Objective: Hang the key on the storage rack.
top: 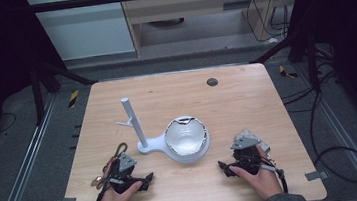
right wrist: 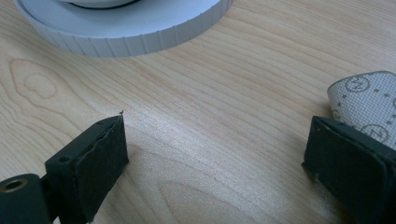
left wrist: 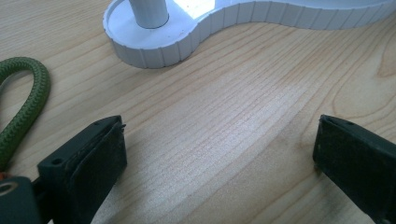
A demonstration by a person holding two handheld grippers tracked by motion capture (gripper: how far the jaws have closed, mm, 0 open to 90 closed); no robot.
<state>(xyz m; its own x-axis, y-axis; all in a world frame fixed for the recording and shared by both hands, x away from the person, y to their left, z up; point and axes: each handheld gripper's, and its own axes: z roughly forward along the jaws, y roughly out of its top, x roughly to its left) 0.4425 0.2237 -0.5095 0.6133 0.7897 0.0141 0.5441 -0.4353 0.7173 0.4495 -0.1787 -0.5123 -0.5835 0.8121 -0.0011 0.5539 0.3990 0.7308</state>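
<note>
Resting on table: white stand (top: 147,145) with upright post, white bowl (top: 186,136); both hand-held grippers gaping, empty.

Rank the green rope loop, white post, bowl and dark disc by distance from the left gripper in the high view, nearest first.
From the left gripper:
1. Green rope loop, just beyond it, at the hand's left.
2. White post, farther up, slightly right.
3. Bowl, to the right on the stand's round end.
4. Dark disc, near the far edge, far right.
</note>
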